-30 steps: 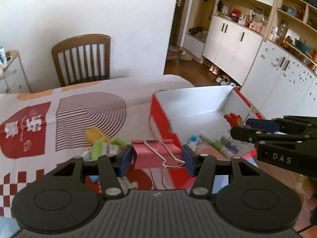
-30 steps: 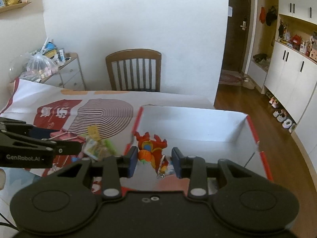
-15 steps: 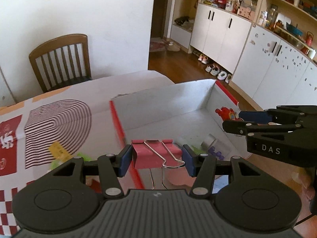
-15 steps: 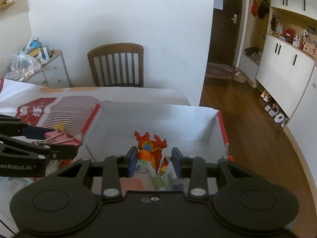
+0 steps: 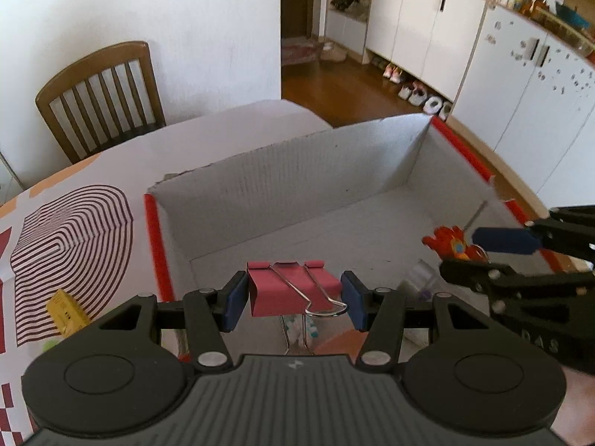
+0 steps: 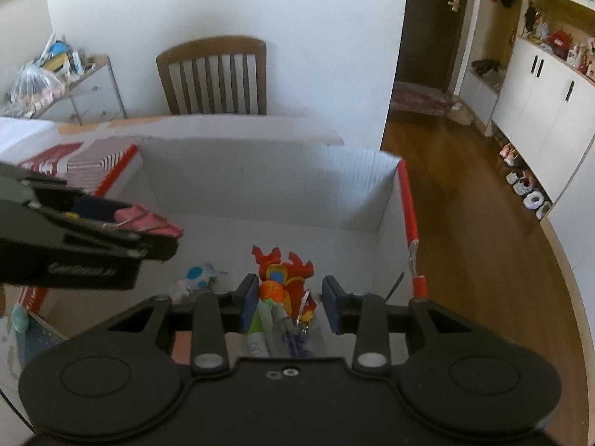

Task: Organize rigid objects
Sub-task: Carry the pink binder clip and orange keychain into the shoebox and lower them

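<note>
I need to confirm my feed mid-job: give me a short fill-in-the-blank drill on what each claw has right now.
1. The left claw is shut on a pink ____ clip.
2. The right claw grips a red and orange ____.
3. Both claws are above the open white ____ with red edges.
4. Behind the table stands a wooden ____.

Missing words: binder; toy; box; chair

Right gripper [image 6: 290,304] holds red toy [image 6: 284,278] over box [image 6: 260,186].
</note>
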Demonstrator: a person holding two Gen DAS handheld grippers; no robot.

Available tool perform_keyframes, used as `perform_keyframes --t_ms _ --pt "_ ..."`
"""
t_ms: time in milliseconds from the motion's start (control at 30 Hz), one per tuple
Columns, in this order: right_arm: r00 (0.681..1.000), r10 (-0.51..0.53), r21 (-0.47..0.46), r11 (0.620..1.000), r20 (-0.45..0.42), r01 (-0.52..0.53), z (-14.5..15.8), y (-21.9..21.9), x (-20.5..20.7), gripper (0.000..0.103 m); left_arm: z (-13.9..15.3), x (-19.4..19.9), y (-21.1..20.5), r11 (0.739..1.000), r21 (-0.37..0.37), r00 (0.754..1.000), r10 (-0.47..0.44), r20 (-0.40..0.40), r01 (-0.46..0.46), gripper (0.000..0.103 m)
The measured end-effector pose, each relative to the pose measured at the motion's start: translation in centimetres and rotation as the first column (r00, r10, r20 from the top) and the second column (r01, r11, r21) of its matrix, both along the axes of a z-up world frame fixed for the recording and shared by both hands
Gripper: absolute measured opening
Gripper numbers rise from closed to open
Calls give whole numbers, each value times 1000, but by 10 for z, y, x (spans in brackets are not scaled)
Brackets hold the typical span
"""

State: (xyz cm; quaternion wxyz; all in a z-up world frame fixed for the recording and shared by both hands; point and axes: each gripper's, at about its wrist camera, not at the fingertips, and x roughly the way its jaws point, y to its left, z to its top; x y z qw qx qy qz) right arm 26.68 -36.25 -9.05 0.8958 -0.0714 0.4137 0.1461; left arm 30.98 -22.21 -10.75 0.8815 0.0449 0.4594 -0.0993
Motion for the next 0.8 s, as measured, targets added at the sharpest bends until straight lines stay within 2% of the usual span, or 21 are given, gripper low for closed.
perform_keyframes --t_ms 467,800 --pt "992 107 -36 993 -72 -110 -24 8 13 36 -31 42 -16 1000 23 994 12 -106 -10 54" --pt "986 124 -54 990 -110 -130 -33 10 19 36 -51 61 -13 999 1 977 50 -209 -51 54"
